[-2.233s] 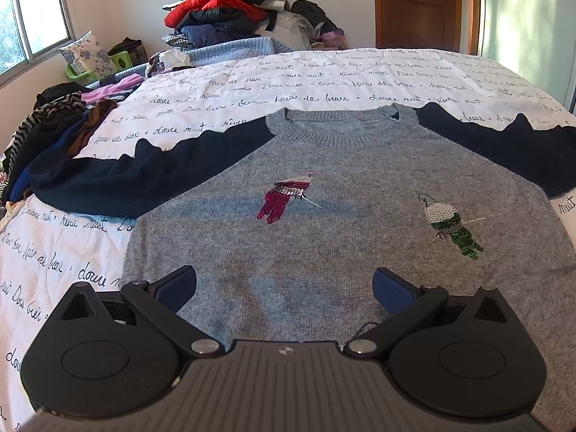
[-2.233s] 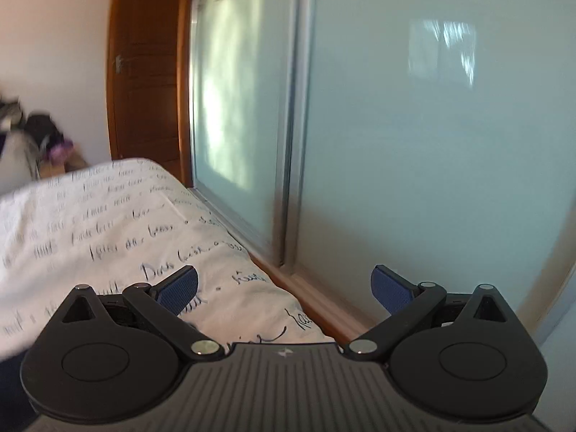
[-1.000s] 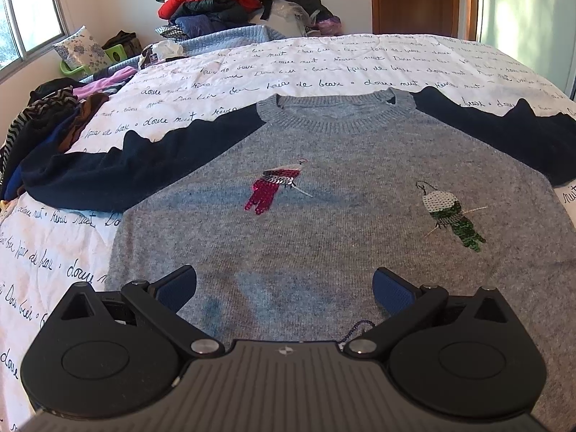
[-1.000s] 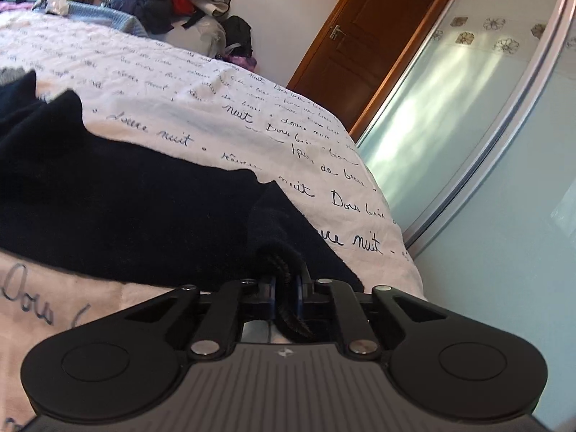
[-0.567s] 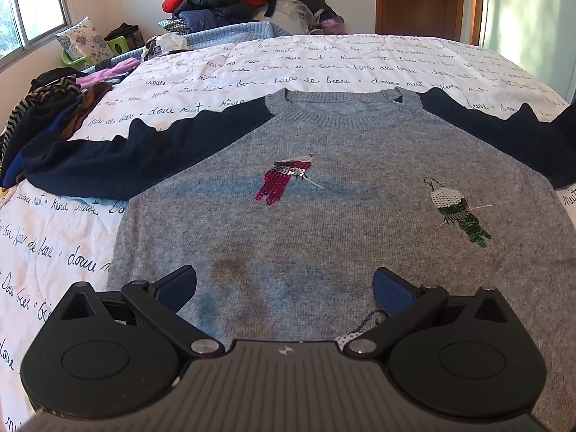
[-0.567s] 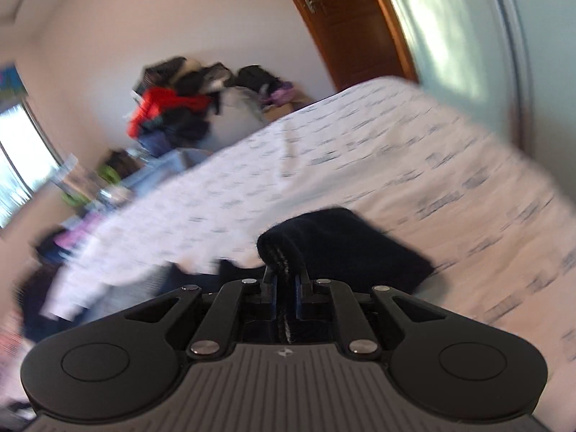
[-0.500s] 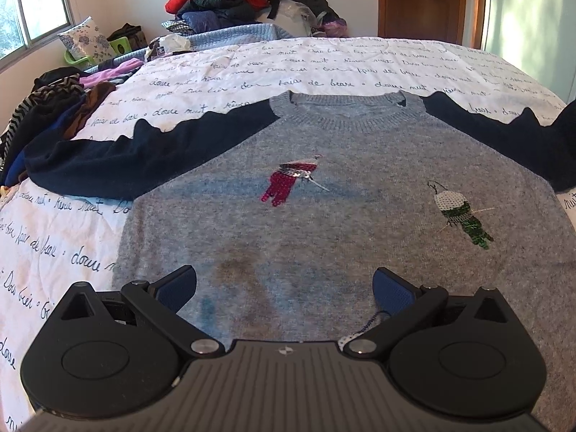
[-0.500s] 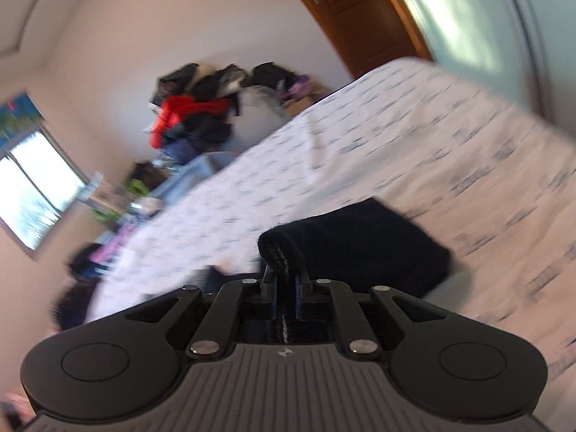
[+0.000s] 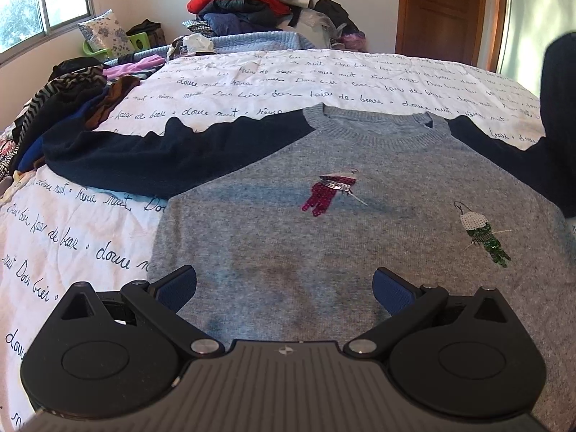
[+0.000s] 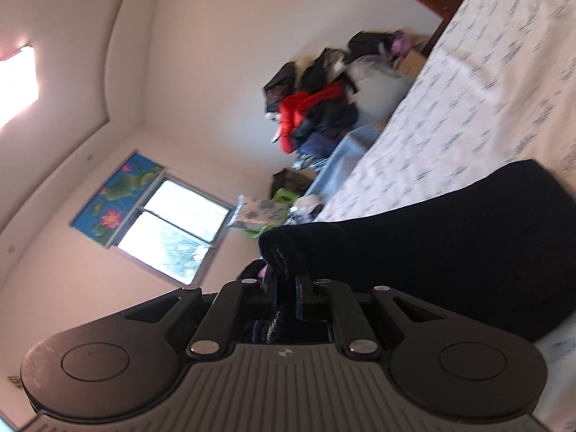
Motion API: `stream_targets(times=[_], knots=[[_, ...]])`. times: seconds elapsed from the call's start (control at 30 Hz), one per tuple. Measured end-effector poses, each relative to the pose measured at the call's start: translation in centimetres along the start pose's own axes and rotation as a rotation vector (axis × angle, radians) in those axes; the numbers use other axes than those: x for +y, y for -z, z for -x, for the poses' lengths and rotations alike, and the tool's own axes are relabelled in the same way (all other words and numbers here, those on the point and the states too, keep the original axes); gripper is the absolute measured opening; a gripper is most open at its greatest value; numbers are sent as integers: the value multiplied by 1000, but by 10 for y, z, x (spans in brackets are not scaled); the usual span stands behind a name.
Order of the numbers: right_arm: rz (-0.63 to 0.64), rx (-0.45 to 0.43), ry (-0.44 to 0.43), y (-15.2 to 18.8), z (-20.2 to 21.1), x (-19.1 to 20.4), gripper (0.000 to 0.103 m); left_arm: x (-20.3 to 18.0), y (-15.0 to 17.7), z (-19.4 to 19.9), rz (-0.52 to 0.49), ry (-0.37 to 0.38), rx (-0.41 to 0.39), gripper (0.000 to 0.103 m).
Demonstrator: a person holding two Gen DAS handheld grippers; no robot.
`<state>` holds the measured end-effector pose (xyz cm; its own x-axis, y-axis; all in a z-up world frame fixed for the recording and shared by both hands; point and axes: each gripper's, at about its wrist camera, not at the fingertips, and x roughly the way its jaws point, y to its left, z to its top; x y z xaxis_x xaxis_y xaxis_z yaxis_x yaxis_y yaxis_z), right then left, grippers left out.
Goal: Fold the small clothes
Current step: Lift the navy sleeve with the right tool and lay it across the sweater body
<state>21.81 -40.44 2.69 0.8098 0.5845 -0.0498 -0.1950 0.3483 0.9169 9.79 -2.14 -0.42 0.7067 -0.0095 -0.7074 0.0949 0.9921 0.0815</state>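
A grey sweater (image 9: 360,194) with navy sleeves and two sequin birds lies flat on the bed, neck away from me. My left gripper (image 9: 284,289) hovers open over its lower hem, nothing between the fingers. The left navy sleeve (image 9: 162,154) stretches out flat to the left. My right gripper (image 10: 286,289) is shut on the cuff of the right navy sleeve (image 10: 450,252), lifted off the bed with the view rolled sideways. In the left wrist view that raised sleeve (image 9: 559,115) stands up at the right edge.
The white bedspread (image 9: 324,79) carries script lettering. A heap of clothes (image 9: 64,100) lies at the bed's left edge and a bigger pile (image 9: 252,3) behind the bed. A window (image 9: 43,3) is at left, a wooden door (image 9: 446,10) at right.
My right gripper has risen with the sleeve cuff and rolled strongly, tipping its view sideways. The right sleeve now stands up off the bed. My left gripper drifted slightly, still open.
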Motion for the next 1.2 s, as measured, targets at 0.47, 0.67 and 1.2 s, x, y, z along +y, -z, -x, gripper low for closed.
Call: stream_targets(times=[0.47, 0.67, 1.2], knots=[[-60, 252, 27, 77, -172, -10, 9, 47, 2, 8, 84, -44, -12, 103], [-82, 298, 87, 101, -214, -25, 9, 62, 0, 10, 100, -70, -17, 103], [-91, 395, 176, 137, -268, -39, 11, 94, -6, 11, 140, -139, -23, 103]])
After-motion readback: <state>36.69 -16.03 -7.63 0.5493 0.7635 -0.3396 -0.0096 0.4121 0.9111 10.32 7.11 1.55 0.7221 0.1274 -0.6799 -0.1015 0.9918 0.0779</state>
